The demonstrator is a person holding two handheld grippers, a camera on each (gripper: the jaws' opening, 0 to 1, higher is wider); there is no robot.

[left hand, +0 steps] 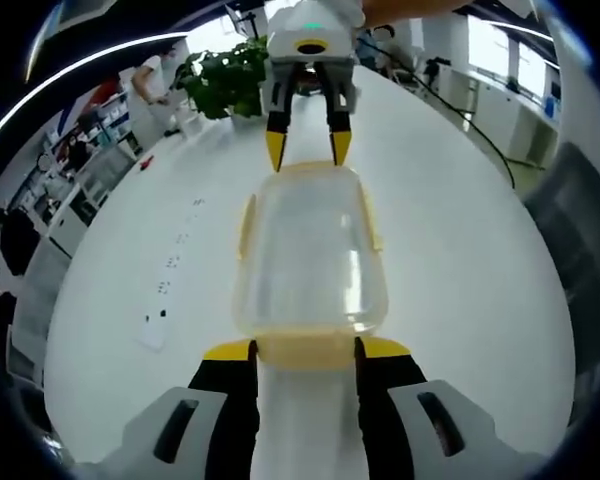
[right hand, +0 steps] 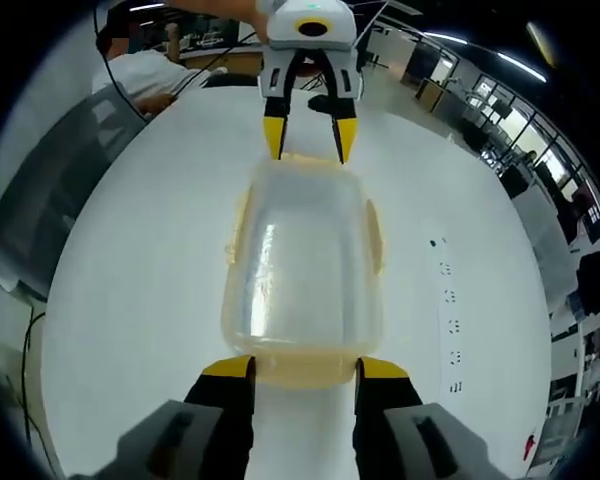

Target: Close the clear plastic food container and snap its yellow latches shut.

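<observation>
A clear rectangular plastic food container with pale yellow latches [left hand: 310, 255] sits on a wide white bench [left hand: 460, 260], its lid resting on top. Two claws face each other across it, one at each short end.

In the left gripper view, the left claw [left hand: 305, 349] rises from 6 o'clock, its yellow-tipped jaws spread either side of the near yellow end latch [left hand: 306, 350]. The right claw [left hand: 308, 150] hangs at 12 o'clock, jaws apart, tips just at the container's far end. A white power strip [left hand: 170, 290] lies on the bench at 9 o'clock, and a green leafy potted plant [left hand: 225, 80] stands towards 11 o'clock.

In the right gripper view, the right claw [right hand: 305, 367] straddles its near end of the container [right hand: 302, 265], jaws spread wide. The left claw [right hand: 309, 140] sits opposite at 12 o'clock, also parted. Yellow side latches [right hand: 376, 235] flank the long edges.
</observation>
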